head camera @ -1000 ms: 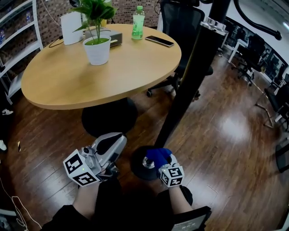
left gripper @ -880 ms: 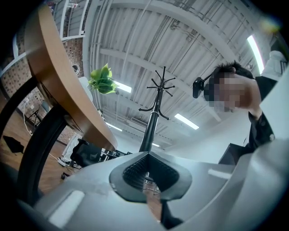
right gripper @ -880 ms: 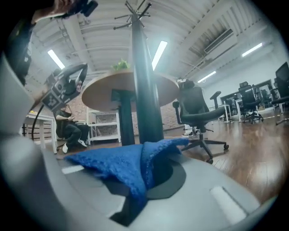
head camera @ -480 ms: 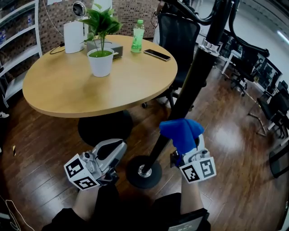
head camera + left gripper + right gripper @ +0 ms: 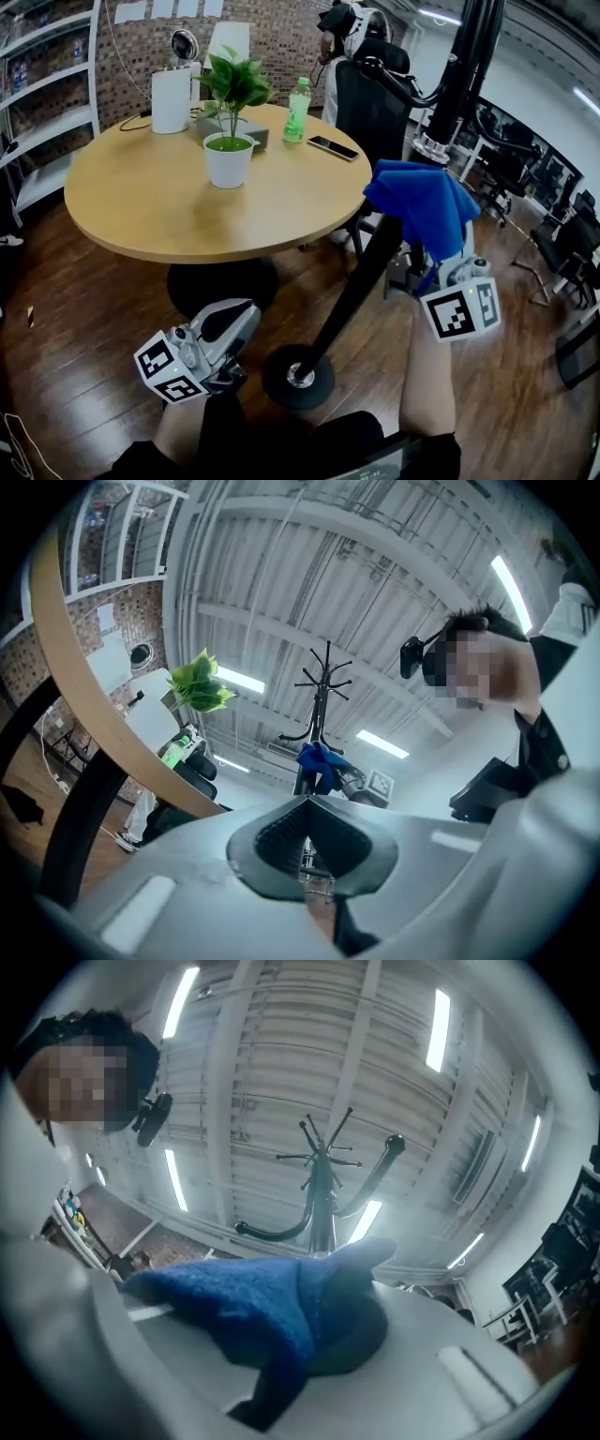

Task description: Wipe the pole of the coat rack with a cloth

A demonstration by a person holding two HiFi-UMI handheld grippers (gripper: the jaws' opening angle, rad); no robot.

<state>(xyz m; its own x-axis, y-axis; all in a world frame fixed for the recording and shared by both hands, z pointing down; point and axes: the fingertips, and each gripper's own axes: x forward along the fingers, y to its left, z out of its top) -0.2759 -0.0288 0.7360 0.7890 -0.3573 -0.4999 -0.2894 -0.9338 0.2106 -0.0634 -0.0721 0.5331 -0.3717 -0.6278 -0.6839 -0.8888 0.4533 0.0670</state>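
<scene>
The coat rack's black pole [image 5: 375, 253] slants up from its round base [image 5: 298, 376] on the wood floor. My right gripper [image 5: 427, 255] is shut on a blue cloth [image 5: 422, 208], which drapes against the pole about halfway up. In the right gripper view the cloth [image 5: 248, 1312] covers the jaws, with the pole [image 5: 323, 1213] and its hooks rising beyond. My left gripper [image 5: 249, 309] is low, to the left of the base, shut and holding nothing. The left gripper view looks up at the pole [image 5: 320, 700] and the cloth [image 5: 319, 761].
A round wooden table [image 5: 141, 220] stands left of the rack with a potted plant [image 5: 230, 155], green bottle [image 5: 298, 111], phone [image 5: 332, 147] and white appliance [image 5: 171, 98]. A black office chair [image 5: 370, 103] sits behind the pole. Shelves [image 5: 37, 112] line the left wall.
My right gripper has carried the blue cloth up along the pole, from the base to about mid-height. The left gripper has stayed low beside the base.
</scene>
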